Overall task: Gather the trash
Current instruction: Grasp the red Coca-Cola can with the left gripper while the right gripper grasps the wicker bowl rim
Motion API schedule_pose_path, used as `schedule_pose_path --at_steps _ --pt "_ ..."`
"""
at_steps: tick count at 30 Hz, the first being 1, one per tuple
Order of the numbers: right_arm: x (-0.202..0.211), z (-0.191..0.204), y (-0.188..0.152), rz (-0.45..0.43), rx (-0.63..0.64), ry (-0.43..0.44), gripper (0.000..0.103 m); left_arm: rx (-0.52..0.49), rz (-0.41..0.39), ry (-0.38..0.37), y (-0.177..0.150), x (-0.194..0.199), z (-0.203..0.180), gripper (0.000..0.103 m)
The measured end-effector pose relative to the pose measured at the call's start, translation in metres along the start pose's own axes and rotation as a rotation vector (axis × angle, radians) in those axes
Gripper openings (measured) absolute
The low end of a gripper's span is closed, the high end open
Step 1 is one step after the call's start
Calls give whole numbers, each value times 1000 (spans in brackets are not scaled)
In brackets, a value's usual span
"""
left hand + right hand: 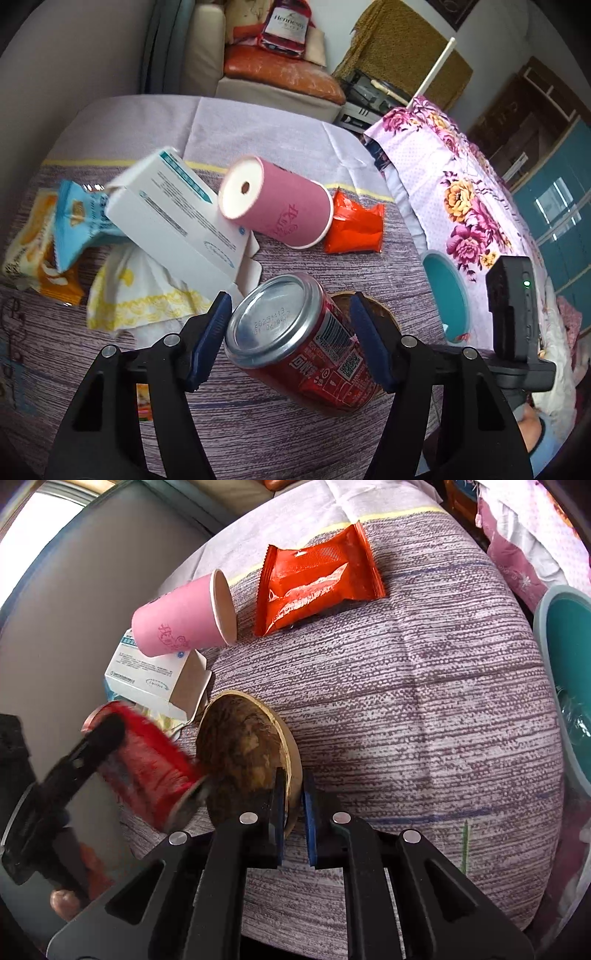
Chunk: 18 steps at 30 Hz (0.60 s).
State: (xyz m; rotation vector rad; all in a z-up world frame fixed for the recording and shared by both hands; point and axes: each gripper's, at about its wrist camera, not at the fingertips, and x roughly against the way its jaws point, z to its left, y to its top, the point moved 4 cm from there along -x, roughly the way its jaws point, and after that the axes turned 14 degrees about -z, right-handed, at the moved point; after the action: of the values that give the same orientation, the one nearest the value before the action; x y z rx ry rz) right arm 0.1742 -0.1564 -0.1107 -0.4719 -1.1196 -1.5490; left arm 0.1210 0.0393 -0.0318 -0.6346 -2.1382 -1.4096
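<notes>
My left gripper (pixel 291 332) is shut on a red soda can (pixel 295 343), held tilted above the table; the can shows blurred in the right wrist view (pixel 147 764). My right gripper (pixel 293 812) is shut on the rim of a dirty brown paper bowl (pixel 247 749), tilted on edge; the bowl shows behind the can in the left wrist view (pixel 380 314). On the table lie a pink paper cup (pixel 280 203) (pixel 181 620) on its side, a white box (pixel 173 214) (pixel 147 668), a red wrapper (pixel 354 229) (pixel 314 583), a blue wrapper (pixel 77 221), an orange wrapper (pixel 37 251) and a yellow-white tissue (pixel 140 295).
A teal bin (pixel 447 295) (pixel 565 686) stands at the table's right side. The table has a purple striped cloth (pixel 424 701). A flowered cloth (pixel 454 177) covers furniture at the right. A sofa with a red bag (pixel 284 29) is behind the table.
</notes>
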Motion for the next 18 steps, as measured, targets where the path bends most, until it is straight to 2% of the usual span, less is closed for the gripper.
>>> schedule_pose_path --at_steps 3,8,14,16,18 --pt "13 -5 9 -59 40 -66 7 -45 0 14 5 7 2 67" --pt "33 -25 16 -109 31 -129 7 -115 88 21 -6 -21 -3 67" --pt "49 -44 16 -147 25 -180 7 -65 92 34 -15 -46 -12 68" --pt "52 -49 15 -154 18 -185 7 -55 91 49 -16 -49 -12 71" --pt "52 -53 15 -155 8 -185 7 -47 78 69 -16 -46 -11 83"
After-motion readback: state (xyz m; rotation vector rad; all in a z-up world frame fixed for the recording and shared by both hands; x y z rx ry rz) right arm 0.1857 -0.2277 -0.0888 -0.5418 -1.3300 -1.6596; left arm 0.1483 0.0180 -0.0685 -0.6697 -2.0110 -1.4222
